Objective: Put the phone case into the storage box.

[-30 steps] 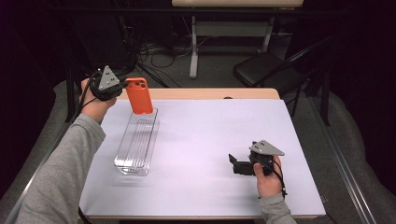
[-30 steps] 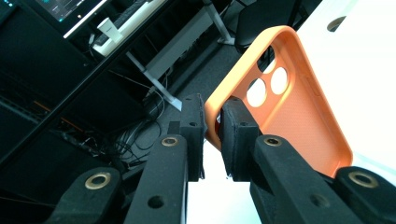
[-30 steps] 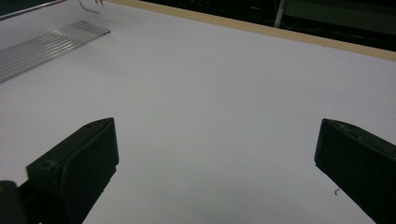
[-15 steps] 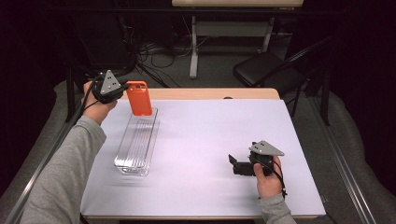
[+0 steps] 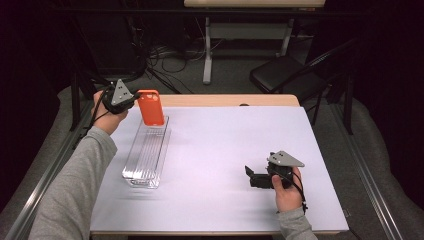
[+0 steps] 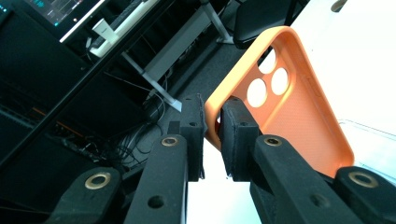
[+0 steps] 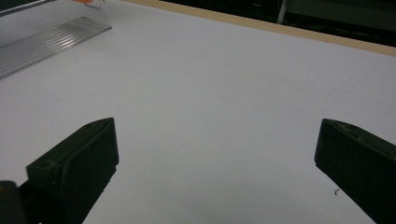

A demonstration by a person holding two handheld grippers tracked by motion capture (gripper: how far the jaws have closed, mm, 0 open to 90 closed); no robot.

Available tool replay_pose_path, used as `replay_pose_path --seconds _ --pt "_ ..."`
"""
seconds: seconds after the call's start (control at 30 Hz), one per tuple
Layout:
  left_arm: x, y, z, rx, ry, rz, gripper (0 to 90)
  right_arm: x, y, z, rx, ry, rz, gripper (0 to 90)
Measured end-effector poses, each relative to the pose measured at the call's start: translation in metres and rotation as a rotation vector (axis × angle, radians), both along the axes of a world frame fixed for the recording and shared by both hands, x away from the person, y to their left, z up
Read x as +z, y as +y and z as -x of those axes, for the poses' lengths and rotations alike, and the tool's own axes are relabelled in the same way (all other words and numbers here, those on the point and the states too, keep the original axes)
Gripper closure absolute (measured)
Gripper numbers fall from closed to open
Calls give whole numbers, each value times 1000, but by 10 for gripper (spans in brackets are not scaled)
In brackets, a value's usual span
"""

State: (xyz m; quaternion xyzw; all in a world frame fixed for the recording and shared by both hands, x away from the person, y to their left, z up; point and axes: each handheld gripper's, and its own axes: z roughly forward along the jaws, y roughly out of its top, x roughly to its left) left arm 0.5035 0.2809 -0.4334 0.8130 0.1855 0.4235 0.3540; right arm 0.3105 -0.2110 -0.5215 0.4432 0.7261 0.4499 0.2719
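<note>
Barely shifted since a second ago, case [image 5: 151, 107] hangs upright over the far end of the clear rack [image 5: 146, 159], my left tongs [image 6: 212, 123] pinching its edge, so slotting in looks next; right tongs [image 5: 256, 177] rest wide open, empty.

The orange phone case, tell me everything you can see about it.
The orange phone case is an empty shell, seemingly soft matte plastic, with round camera cutouts and a raised rim. The left gripper pinches its edge between nearly closed jaws, holding it upright above the far end of the clear ribbed tray.
</note>
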Motion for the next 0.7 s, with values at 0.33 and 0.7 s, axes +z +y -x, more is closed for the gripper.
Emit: replay_pose_path --seconds 0.33,0.7 --pt "-13 -3 -2 13 -13 -5 802 0 0 0 1 6 1 0" --pt "-22 -7 -3 4 -7 -5 802 -2 0 0 3 8 2 0"
